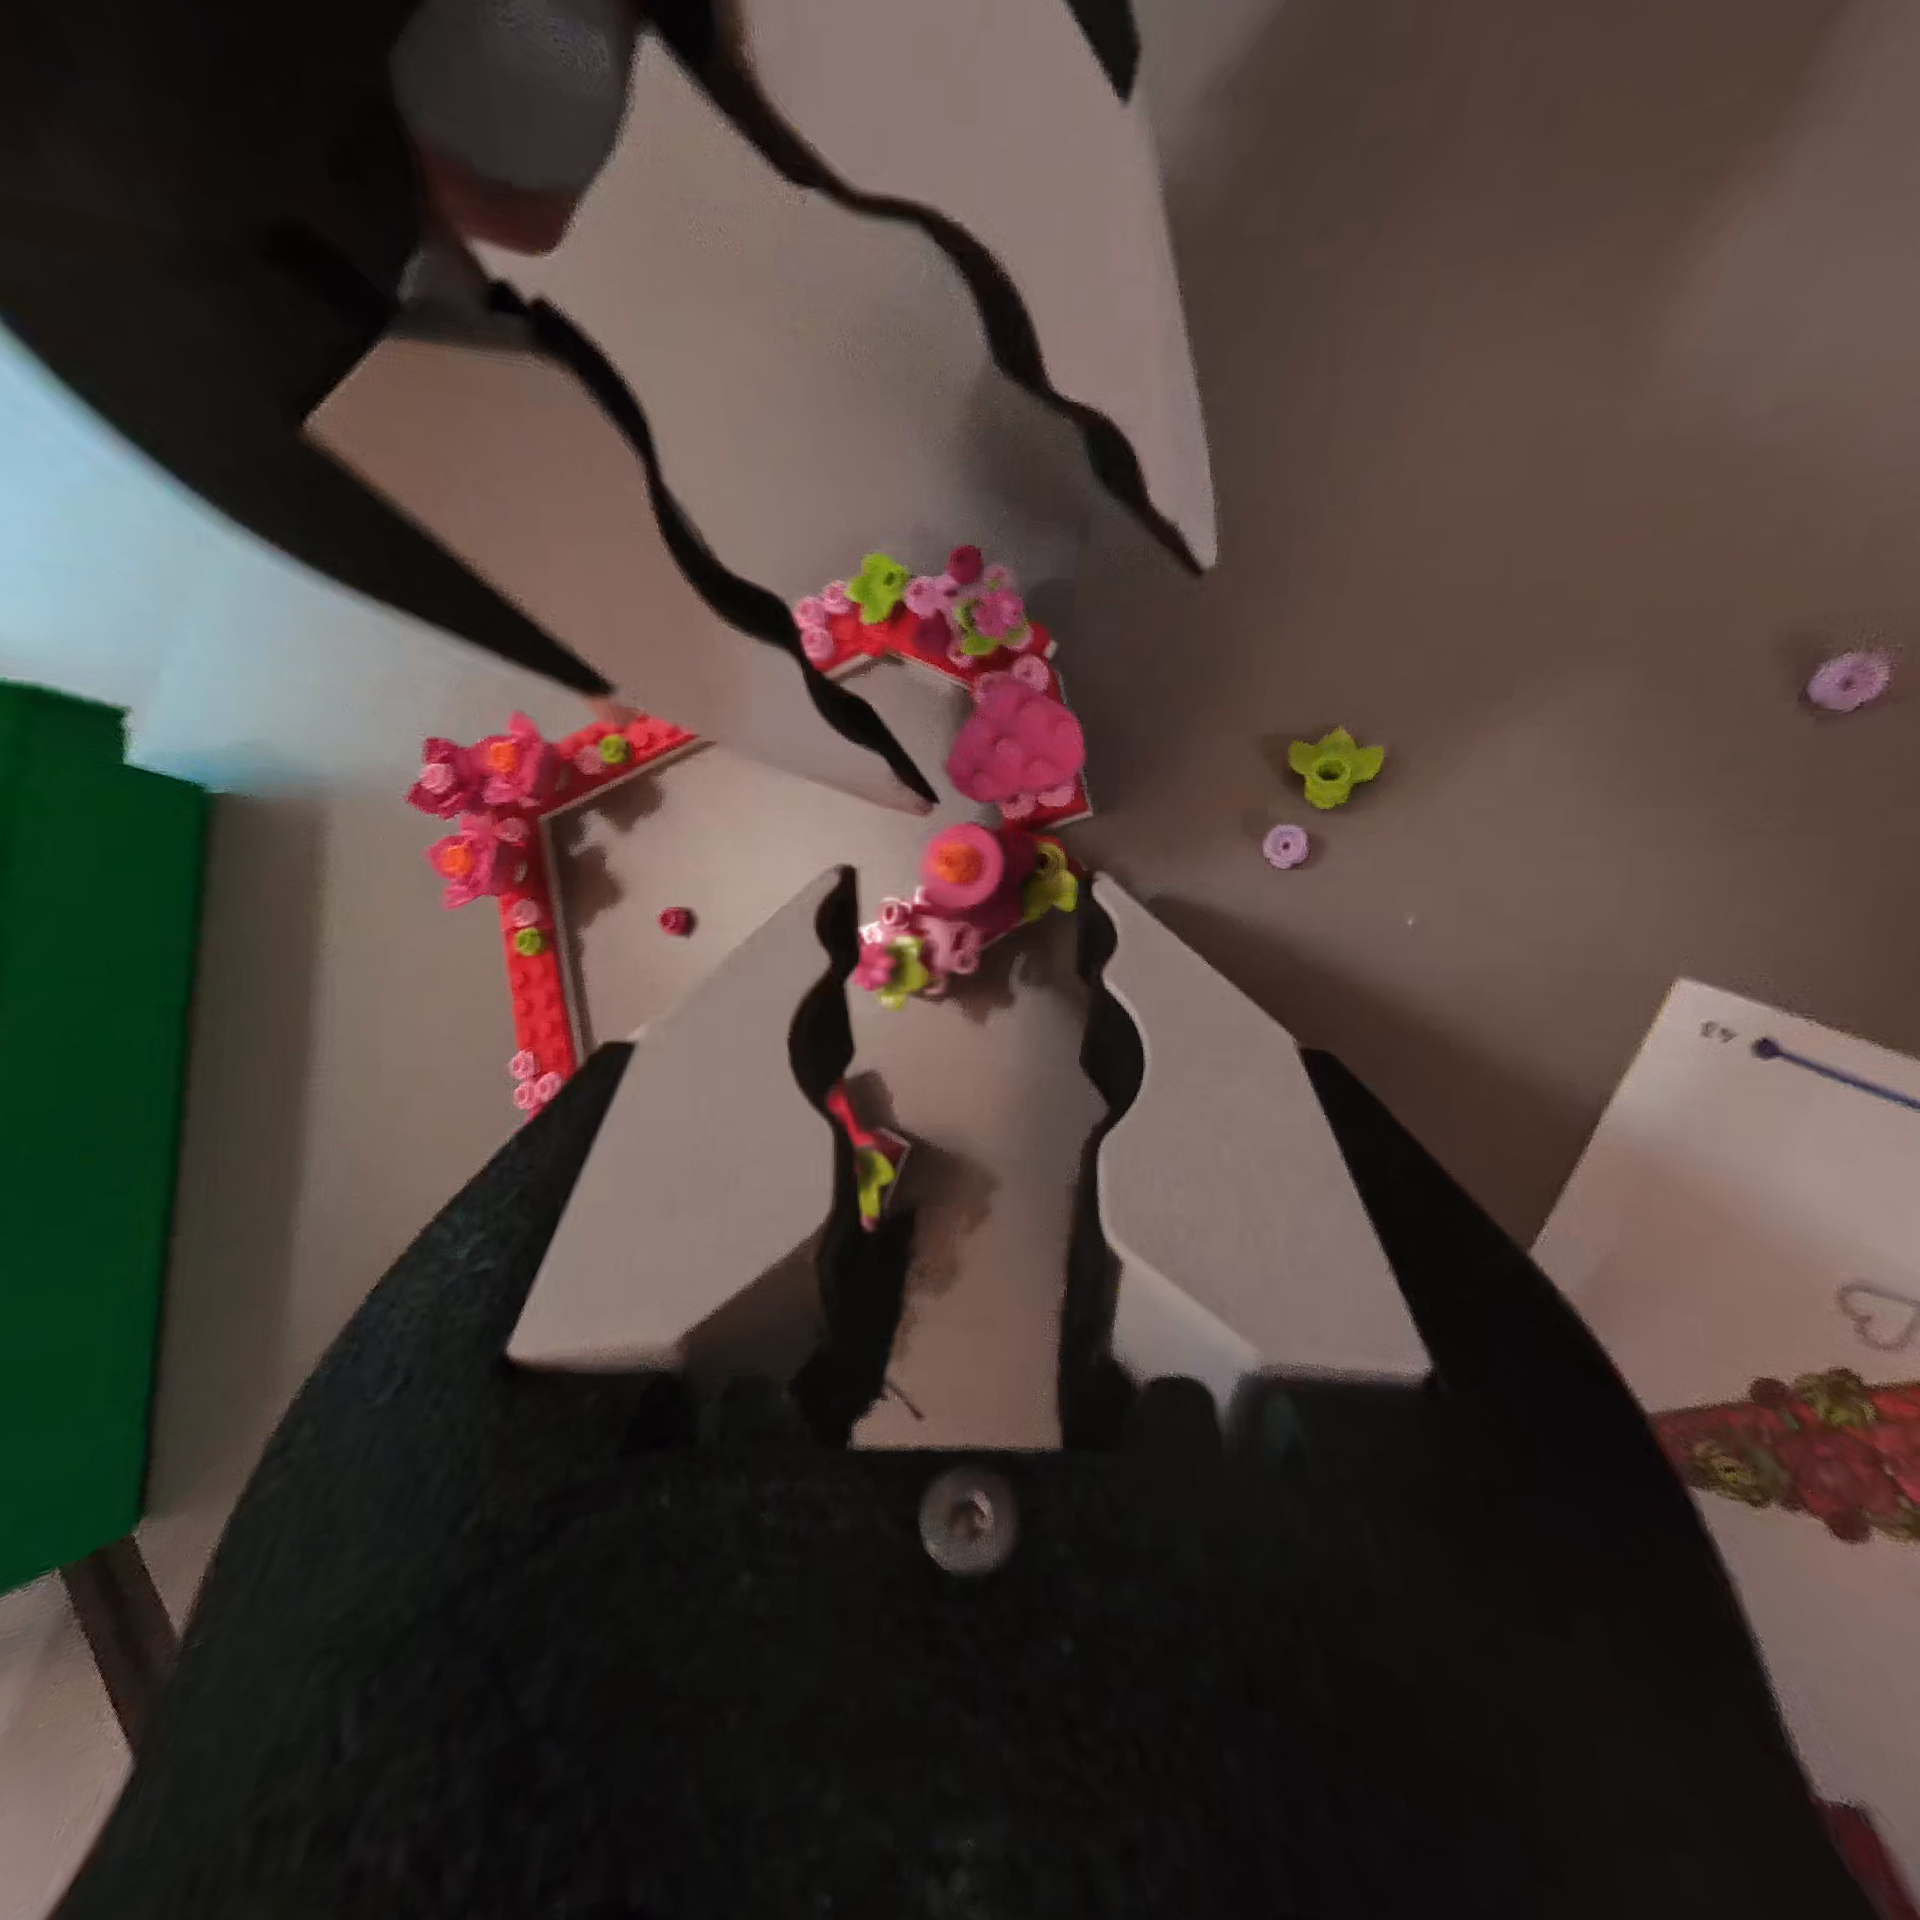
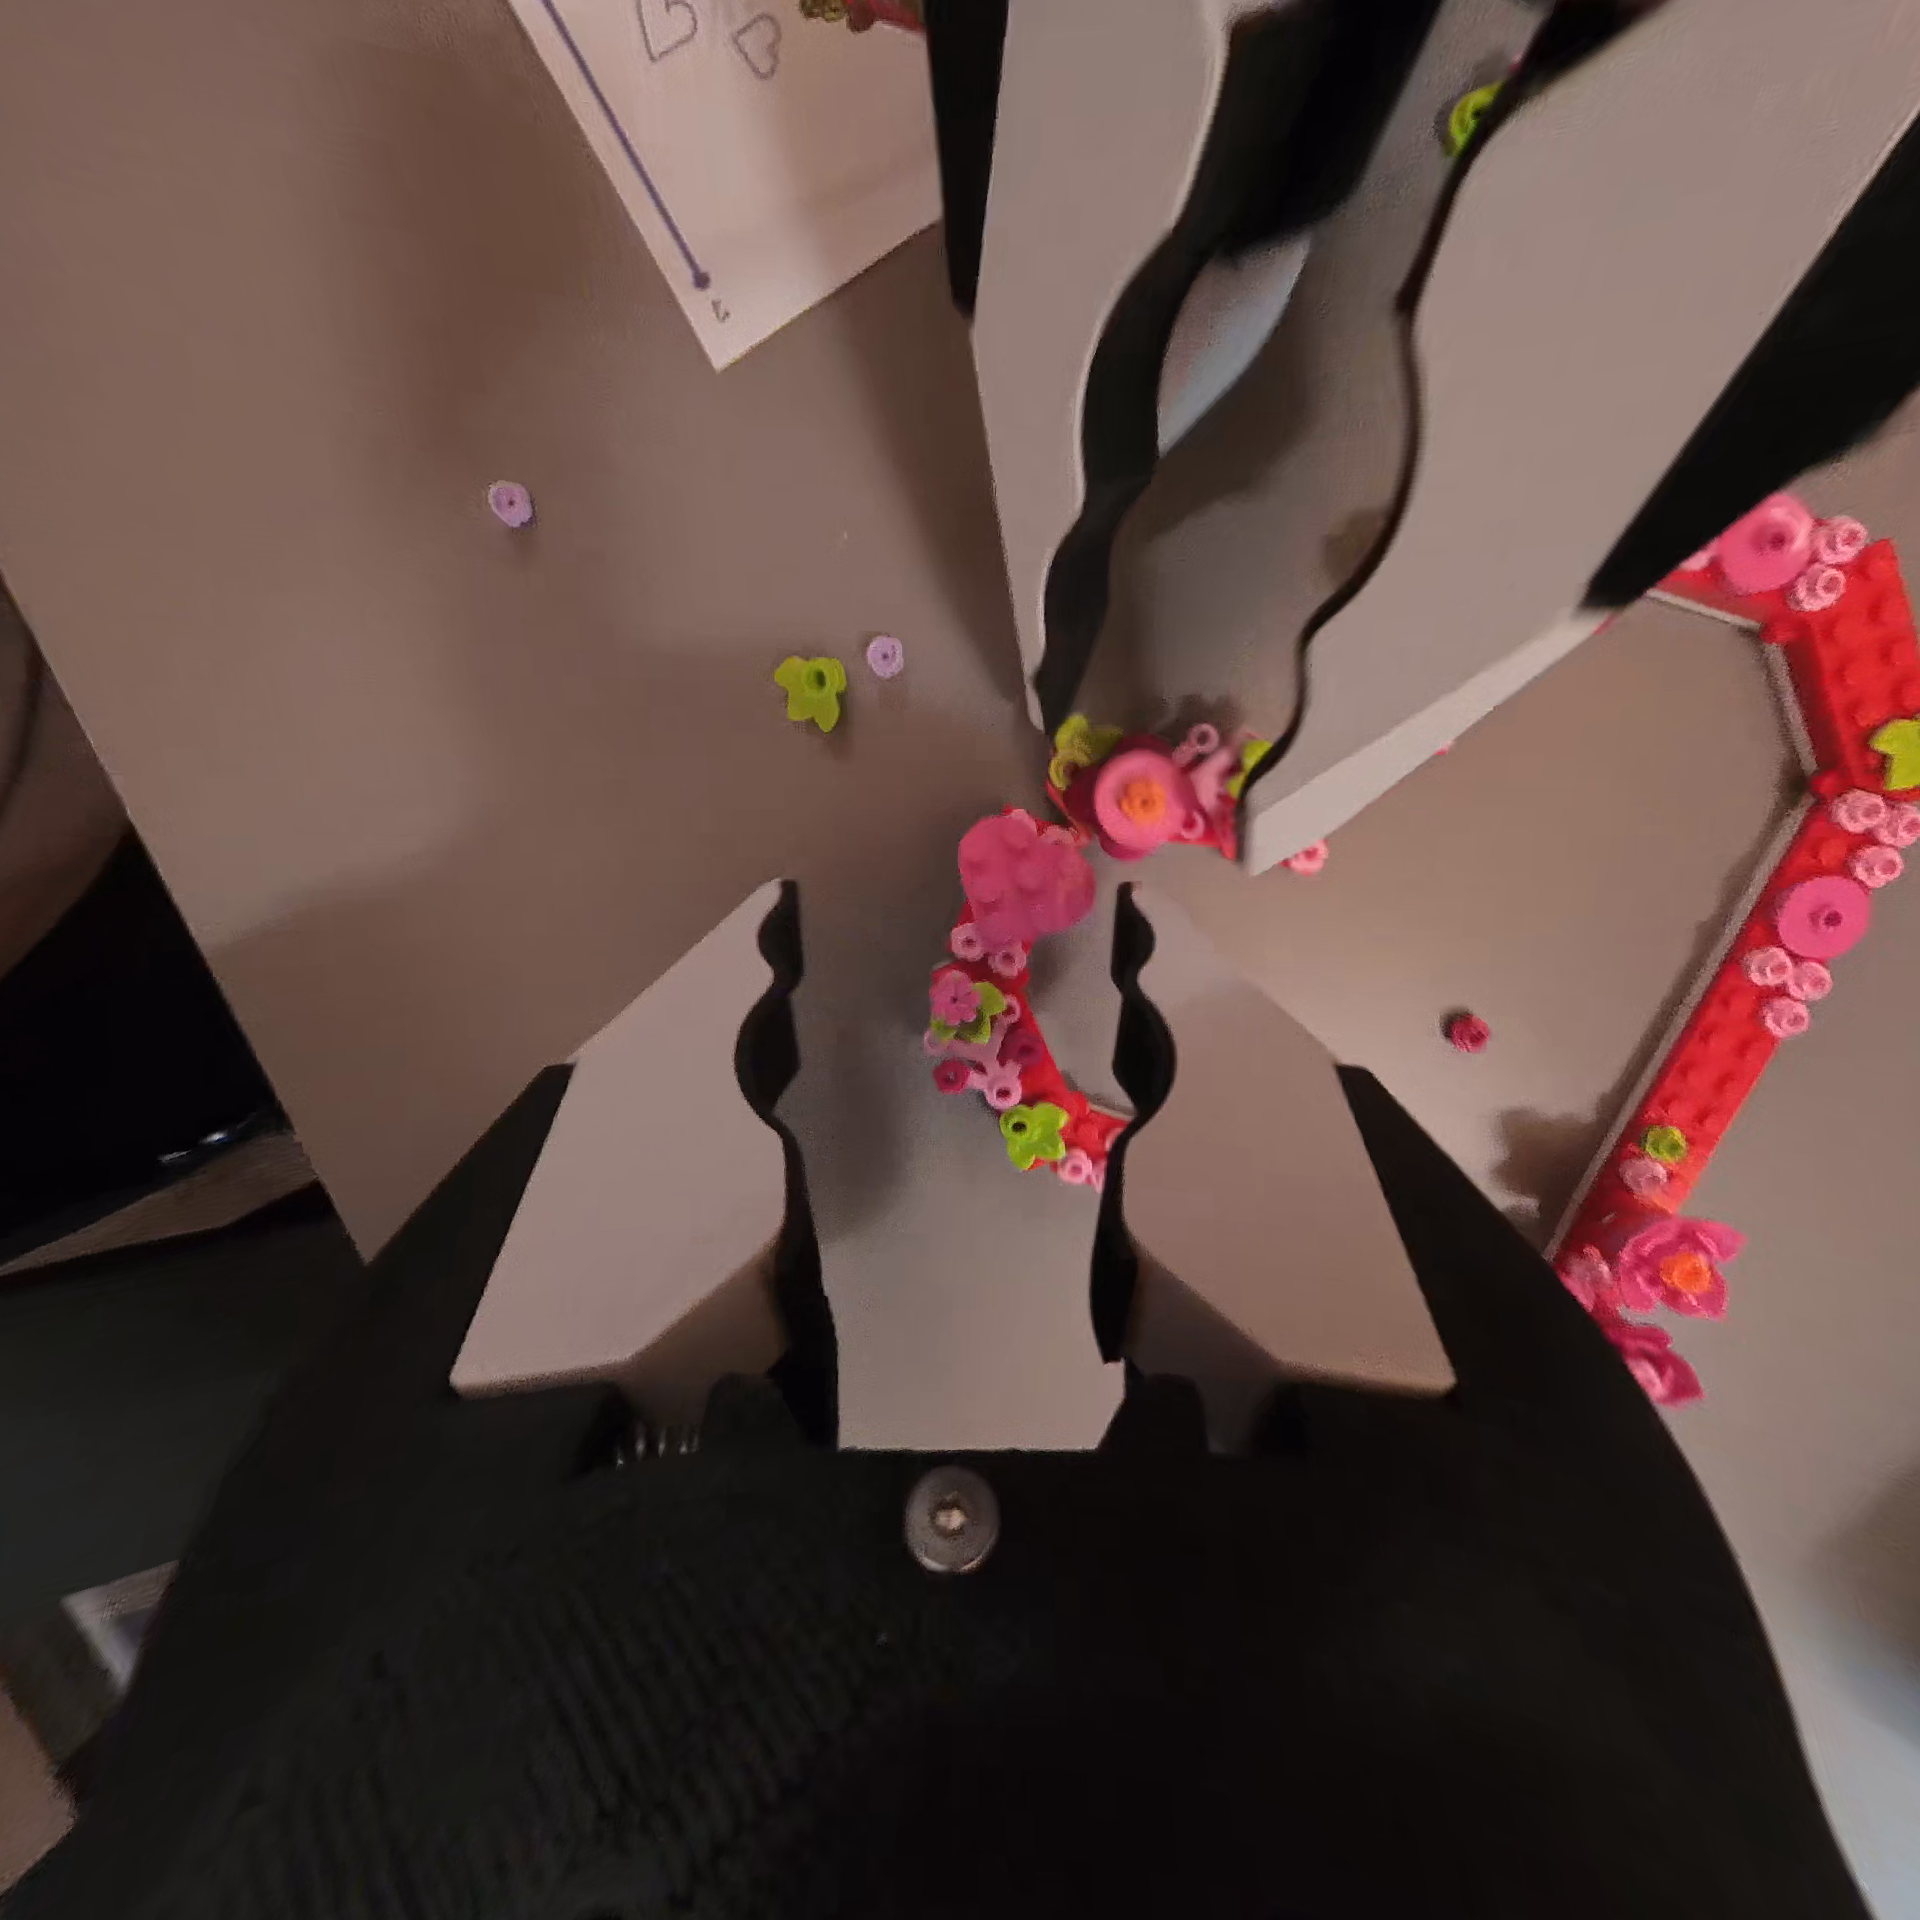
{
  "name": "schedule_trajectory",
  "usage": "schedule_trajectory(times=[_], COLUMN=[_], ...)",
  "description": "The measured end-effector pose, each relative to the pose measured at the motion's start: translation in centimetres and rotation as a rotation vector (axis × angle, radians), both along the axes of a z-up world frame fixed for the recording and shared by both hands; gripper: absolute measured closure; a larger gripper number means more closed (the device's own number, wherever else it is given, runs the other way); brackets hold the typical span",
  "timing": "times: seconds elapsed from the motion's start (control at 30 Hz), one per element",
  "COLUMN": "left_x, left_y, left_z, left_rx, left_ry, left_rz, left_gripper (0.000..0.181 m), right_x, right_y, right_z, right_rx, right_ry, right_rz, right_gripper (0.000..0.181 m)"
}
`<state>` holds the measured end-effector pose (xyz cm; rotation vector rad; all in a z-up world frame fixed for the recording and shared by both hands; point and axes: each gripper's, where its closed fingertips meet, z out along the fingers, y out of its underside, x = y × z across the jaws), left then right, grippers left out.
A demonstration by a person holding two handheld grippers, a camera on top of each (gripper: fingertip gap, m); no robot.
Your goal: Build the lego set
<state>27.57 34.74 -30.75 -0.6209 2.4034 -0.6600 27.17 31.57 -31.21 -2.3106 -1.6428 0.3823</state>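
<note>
A red Lego heart frame lies in pieces on a beige table. My left gripper [image 1: 971, 883] is shut on a short segment with a round pink flower [image 1: 961, 868]; it also shows in the right wrist view [image 2: 1132, 800], between the left gripper's fingertips [image 2: 1252, 836]. My right gripper [image 2: 954, 894] is open, its jaws straddling a curved red segment [image 2: 1049, 1086] that carries a magenta flower cluster [image 2: 1023, 873]. In the left wrist view it [image 1: 1065, 686] reaches in from the top left over that curve [image 1: 914, 636]. The long red frame part [image 1: 540, 966] [image 2: 1766, 987] lies apart.
Loose on the table are a lime leaf [image 1: 1335, 767] [image 2: 810, 688], two lilac flowers [image 1: 1285, 845] [image 1: 1847, 681] and a dark pink stud [image 1: 676, 921] [image 2: 1466, 1031]. The instruction booklet [image 1: 1766, 1299] [image 2: 769, 156] lies at one side. A green object [image 1: 83, 1091] stands at the left. My right tips are roughly 4 centimeters from the top left over that curve [image 1: 914, 636]. It turns up in the right wrist view [image 2: 1022, 1068] as well.
</note>
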Motion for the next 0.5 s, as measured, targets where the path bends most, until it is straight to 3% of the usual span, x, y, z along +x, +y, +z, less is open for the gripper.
schedule_trajectory(times=[0.13,0.3,0.4,0.5], left_x=[-1.3,-5.2,-8.1,-10.6], left_y=[1.1,1.0,0.4,-0.2], left_z=[2.9,7.3,8.5,9.4], left_rx=[-0.071,-0.116,-0.107,-0.108], left_ry=[-0.065,-0.231,-0.285,-0.338], left_rz=[0.128,0.273,0.369,0.472], left_gripper=[0.129,0.129,0.128,0.129], right_x=[2.9,4.8,4.7,4.5], right_y=[0.2,0.1,-0.1,0.1], right_z=[0.1,-1.5,-1.6,-1.6], right_rx=[0.106,0.134,0.111,0.116], right_ry=[-0.087,-0.148,-0.146,-0.152], right_rz=[0.03,0.081,0.054,-0.071], right_gripper=[0.117,0.139,0.153,0.155])
